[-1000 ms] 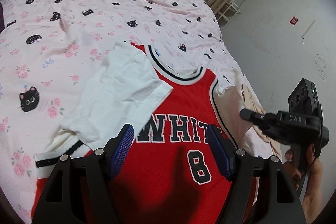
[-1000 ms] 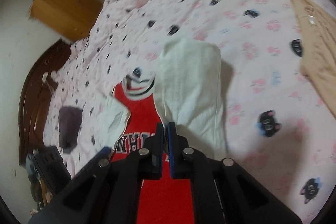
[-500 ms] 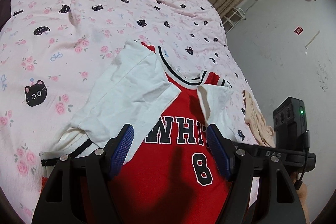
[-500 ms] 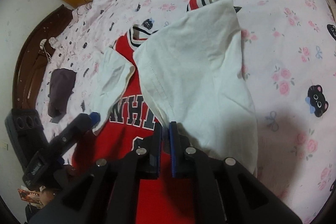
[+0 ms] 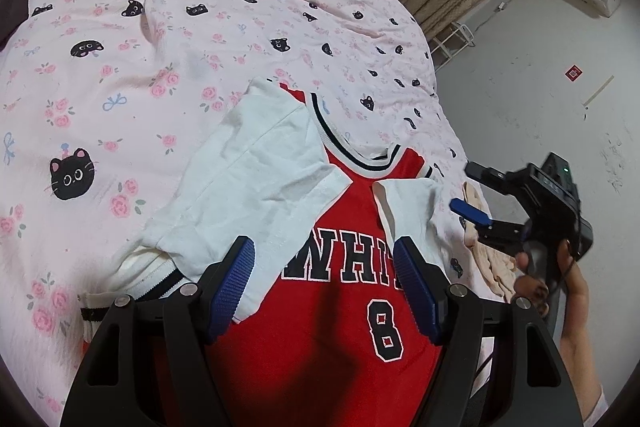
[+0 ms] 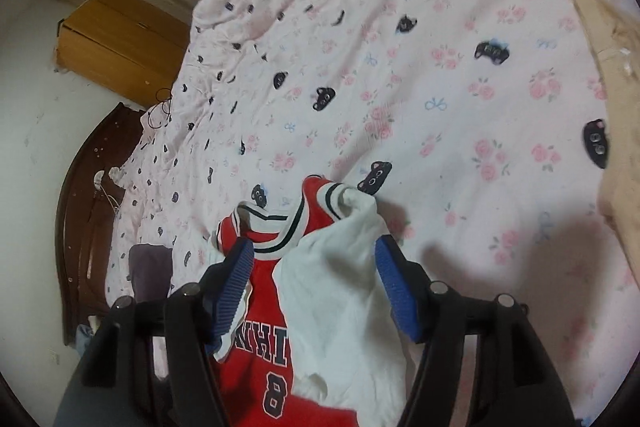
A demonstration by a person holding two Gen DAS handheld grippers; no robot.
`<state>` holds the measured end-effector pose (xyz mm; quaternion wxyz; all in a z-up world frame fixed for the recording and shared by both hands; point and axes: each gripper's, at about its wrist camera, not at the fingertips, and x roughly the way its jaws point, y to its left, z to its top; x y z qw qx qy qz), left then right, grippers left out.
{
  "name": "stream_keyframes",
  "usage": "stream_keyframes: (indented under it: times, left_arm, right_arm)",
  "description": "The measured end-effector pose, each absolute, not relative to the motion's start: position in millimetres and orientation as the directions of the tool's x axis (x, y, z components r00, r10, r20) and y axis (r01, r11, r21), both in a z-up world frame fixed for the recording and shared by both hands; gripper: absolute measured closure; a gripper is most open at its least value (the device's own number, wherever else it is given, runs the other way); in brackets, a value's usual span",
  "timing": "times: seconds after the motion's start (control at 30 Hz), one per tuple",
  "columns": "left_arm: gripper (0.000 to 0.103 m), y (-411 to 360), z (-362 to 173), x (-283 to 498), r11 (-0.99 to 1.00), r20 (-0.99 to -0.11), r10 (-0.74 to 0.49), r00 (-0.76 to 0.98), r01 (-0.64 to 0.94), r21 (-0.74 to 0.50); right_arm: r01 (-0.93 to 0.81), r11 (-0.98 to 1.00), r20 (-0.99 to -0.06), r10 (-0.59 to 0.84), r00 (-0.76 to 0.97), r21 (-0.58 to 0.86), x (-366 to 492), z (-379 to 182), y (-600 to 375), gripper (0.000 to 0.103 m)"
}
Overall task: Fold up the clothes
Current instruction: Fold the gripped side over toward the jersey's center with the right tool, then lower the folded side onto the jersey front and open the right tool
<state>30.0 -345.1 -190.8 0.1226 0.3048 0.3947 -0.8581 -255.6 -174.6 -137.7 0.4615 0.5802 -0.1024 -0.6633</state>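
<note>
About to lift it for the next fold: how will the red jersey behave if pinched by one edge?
The red jersey will probably drape limply; its white sleeves already lie creased and folded over. It looks light and thin. It may drag and bunch on the bedsheet rather than slide.

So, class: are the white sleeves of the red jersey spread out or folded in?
Folded in. Both white sleeves lie over the red jersey front, partly covering its lettering, on the bed.

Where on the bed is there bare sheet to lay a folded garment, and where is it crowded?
Free: the cat-print bedsheet left of and beyond the red jersey, and the stretch between jersey and wooden board. Crowded: the bed's edge by the beige cloth, near the right hand-held gripper.
</note>
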Motion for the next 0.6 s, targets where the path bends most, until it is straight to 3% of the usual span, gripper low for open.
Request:
stream_keyframes:
  times: [0.4,0.6]
  left_arm:
    - [0.036,-349,-196,26,-0.651,-0.628,0.049,-0.777,0.452,-0.610]
    - [0.036,-352,-191,29,-0.642,-0.610,0.054,-0.790,0.441,-0.628]
  right_arm:
    - [0.554,-0.631,-0.786,-0.614,0.071,0.543,-267,-158,-242,0.037]
    - [0.575,-0.563,-0.737,-0.667,0.109,0.594,-258,-140,-235,0.037]
